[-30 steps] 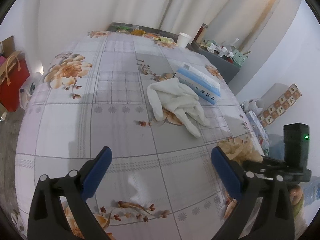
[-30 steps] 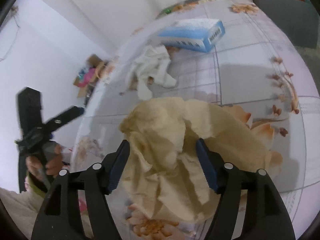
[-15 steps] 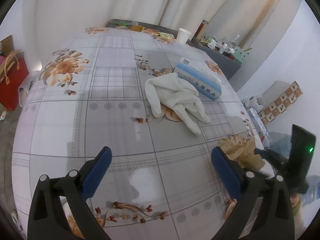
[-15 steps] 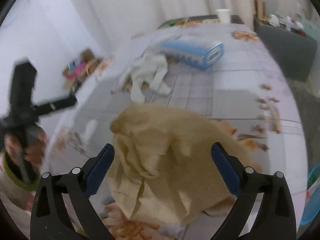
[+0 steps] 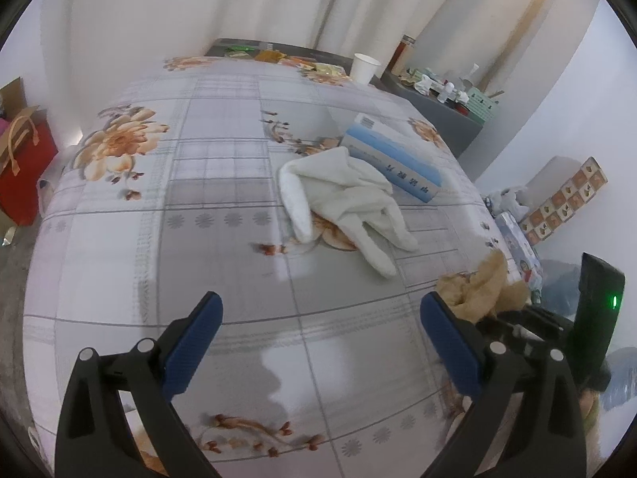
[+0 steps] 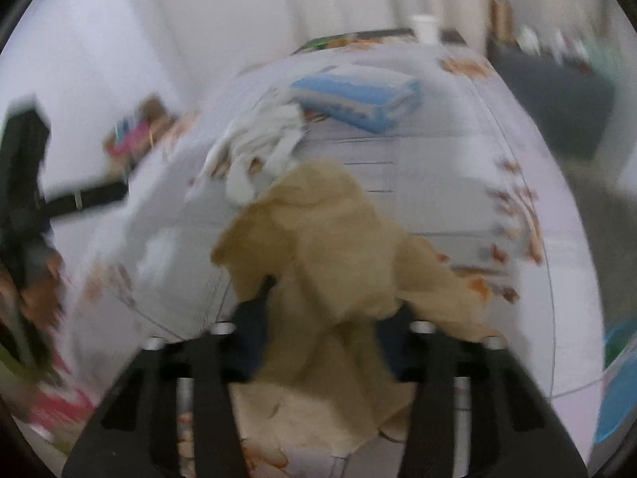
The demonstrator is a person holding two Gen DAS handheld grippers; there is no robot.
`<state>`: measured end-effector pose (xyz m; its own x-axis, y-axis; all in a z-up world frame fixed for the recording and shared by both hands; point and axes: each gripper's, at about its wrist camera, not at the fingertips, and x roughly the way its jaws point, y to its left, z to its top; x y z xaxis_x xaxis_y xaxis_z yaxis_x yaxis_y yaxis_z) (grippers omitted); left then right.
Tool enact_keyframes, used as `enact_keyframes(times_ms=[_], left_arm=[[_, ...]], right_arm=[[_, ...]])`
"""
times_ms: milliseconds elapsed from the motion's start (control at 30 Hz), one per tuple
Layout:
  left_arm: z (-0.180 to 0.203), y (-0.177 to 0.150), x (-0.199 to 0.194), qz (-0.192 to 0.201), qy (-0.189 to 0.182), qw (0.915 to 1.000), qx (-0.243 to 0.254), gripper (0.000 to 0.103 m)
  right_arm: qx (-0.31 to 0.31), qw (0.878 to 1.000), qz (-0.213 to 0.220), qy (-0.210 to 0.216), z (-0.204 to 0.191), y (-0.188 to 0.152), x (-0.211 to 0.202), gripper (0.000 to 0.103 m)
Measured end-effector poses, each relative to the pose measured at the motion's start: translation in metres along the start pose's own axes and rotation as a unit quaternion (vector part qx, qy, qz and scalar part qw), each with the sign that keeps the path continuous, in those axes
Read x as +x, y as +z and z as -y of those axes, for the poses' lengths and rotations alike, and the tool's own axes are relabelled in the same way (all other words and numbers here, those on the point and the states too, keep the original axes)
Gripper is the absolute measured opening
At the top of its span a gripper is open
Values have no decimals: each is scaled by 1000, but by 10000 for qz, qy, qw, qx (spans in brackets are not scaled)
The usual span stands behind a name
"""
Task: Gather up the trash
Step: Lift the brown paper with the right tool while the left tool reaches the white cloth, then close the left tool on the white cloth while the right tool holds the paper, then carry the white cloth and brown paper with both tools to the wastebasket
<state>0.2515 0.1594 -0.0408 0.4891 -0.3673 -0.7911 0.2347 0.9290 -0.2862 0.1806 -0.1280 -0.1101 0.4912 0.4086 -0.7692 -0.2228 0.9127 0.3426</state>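
A crumpled tan paper (image 6: 330, 247) is pinched between the jaws of my right gripper (image 6: 322, 330), which is shut on it; the right wrist view is blurred. The same paper (image 5: 481, 286) shows in the left wrist view at the table's right edge, with the right gripper behind it. My left gripper (image 5: 318, 342) is open and empty over the near part of the flowered tablecloth (image 5: 223, 183). A white cloth (image 5: 342, 199) lies mid-table, next to a blue tissue box (image 5: 394, 163).
A white paper cup (image 5: 364, 67) stands at the table's far end. A red bag (image 5: 24, 163) sits on the floor to the left. A grey cabinet with bottles (image 5: 442, 95) is at the far right. A blue bin (image 6: 617, 378) is at the lower right.
My right gripper opened half a second ago and has now closed on the tan paper and lifted it. The left gripper stayed open and almost still.
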Motion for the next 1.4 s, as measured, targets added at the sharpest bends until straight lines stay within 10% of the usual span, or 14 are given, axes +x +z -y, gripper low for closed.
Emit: enact_keyframes(times_ms=[233,367,867,1400], left_arm=[[11,3,4,-3,-27,10000,49,97],[15,9,12,-31,-63,10000,-14,97],[52,55,89,103,702,9966,421,95],[26,45,89,252,840,9960,182,18]], right_arm=[[1567,9631,825,2025,59,-7,-45,14],[1500,9800,671,1122,64,-10,-45,14],[1434,9843,544,875,56,-43,-34,17],[1711,9761,581,1211,70,-45,-25,16]])
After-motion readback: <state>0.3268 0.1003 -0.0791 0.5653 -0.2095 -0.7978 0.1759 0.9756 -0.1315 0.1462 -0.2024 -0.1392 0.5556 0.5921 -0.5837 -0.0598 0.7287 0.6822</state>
